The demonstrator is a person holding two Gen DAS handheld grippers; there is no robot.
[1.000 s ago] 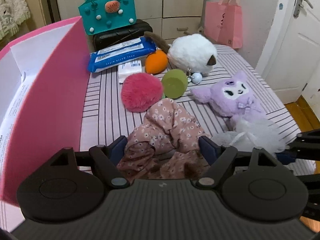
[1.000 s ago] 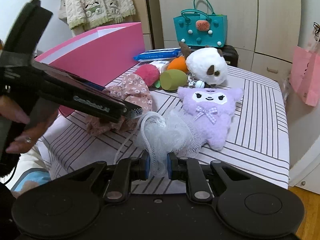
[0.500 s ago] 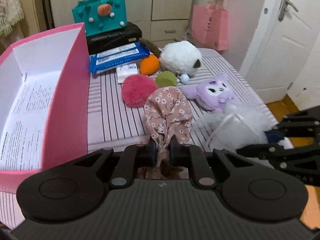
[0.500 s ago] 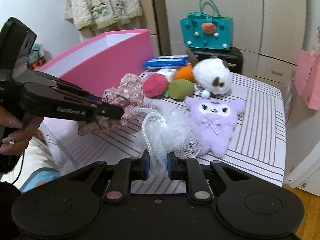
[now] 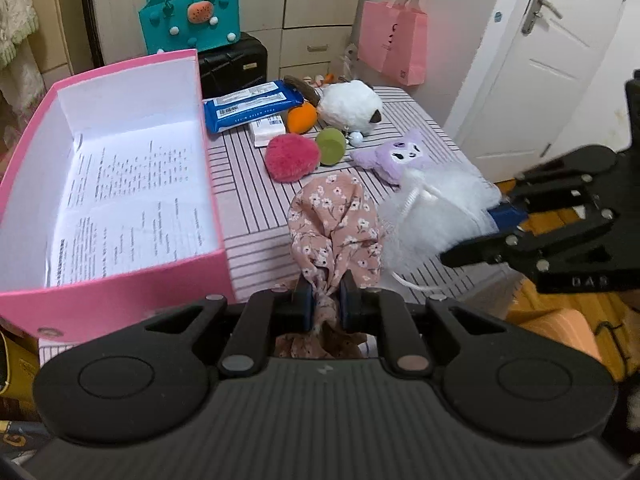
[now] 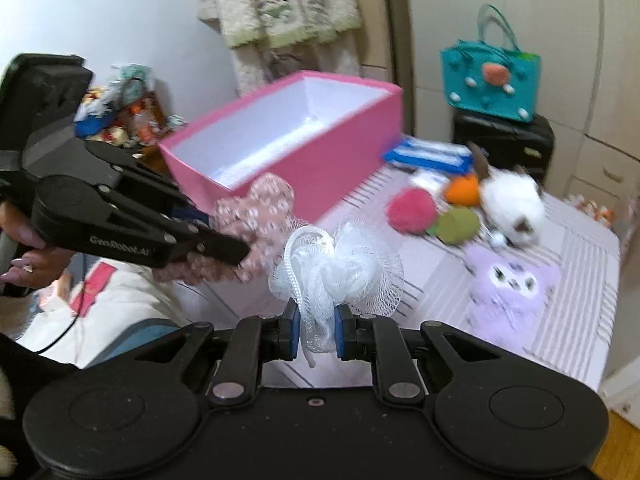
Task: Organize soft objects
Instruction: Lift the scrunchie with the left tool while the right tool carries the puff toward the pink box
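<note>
— Left gripper (image 5: 325, 301) is squeezing the flowery pink cloth (image 5: 336, 228), with both pads tight on it, and the cloth is up off the striped bed (image 5: 248, 184).

— And the right gripper (image 6: 316, 330)?

— Clamped on the white bath puff (image 6: 340, 268), held in the air too. From the left camera the puff sits at 3 o'clock from the cloth, just beside it.

— Where is the pink box (image 5: 120, 184)?

— At 9 o'clock from the cloth, open on top, with printed paper on its floor.

— What is on the bed?

— 5 soft things, at about 12 o'clock from the cloth: a red pom-pom (image 5: 292, 158), a green sponge (image 5: 331, 146), an orange one (image 5: 302, 117), a white plush (image 5: 352, 106) and a purple plush (image 5: 400, 156). A blue wipes pack (image 5: 252, 106) lies behind them.
</note>
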